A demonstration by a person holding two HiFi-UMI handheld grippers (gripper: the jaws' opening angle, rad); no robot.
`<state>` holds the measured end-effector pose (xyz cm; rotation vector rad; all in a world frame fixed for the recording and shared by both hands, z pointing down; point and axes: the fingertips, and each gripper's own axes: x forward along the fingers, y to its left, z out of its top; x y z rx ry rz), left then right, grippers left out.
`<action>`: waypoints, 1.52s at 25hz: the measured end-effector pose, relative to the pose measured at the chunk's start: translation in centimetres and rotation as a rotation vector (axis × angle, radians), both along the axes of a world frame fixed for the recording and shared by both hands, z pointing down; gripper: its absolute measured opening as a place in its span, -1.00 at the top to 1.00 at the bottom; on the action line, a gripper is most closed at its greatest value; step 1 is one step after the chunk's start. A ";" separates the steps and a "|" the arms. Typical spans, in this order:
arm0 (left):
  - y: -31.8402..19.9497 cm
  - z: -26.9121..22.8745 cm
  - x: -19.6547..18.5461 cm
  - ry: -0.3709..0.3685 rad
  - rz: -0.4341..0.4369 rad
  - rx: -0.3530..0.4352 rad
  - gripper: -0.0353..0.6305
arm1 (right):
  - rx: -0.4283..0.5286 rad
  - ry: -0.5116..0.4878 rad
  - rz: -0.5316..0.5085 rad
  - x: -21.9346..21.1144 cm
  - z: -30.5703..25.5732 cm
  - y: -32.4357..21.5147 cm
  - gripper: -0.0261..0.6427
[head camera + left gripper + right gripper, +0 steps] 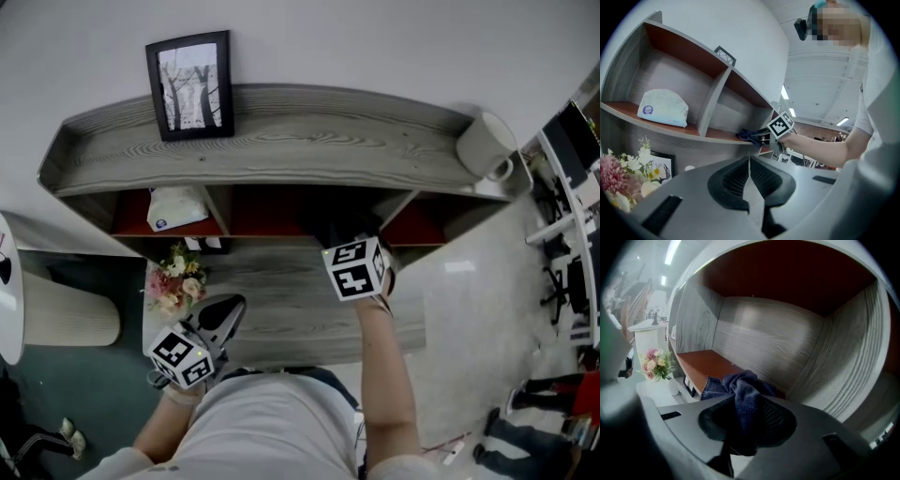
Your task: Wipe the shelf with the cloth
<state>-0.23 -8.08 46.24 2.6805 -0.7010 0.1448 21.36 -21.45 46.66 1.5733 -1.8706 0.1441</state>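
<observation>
The shelf (281, 141) shows matt grey wood grain with smooth red-brown compartment floors (701, 364), the cloth (745, 392) is soft, nappy dark-blue fabric, the packet (663, 108) looks like faintly shiny plastic film, and the left gripper (749, 164) is matt grey plastic with ribbed black pads (733, 180).

The shelf (281, 141) is grey wood-grain, with a long top board and three open compartments lined red-brown. The cloth (745, 390), dark blue and bunched into folds, lies on the floor of the shelf's middle compartment near its front edge, pinched between the jaws of the right gripper (749, 420).
</observation>
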 end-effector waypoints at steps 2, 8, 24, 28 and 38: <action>0.0 0.0 0.1 0.000 0.009 0.000 0.84 | -0.002 0.001 0.017 0.3 0.0 0.3 0.63; -0.2 0.5 -0.3 -0.003 0.025 -0.006 0.84 | -0.001 0.015 0.087 0.8 0.2 0.9 0.64; -1.5 0.8 -1.7 -0.013 0.027 -0.010 0.84 | -0.055 0.102 0.225 1.5 0.2 -2.3 0.67; -1.7 0.9 -1.7 -0.013 0.025 -0.008 0.84 | -0.066 0.120 0.253 1.5 0.3 -3.3 0.70; -2.1 0.5 -1.6 -0.013 0.006 -0.006 0.84 | -0.079 0.103 0.215 1.5 0.3 -7.7 0.72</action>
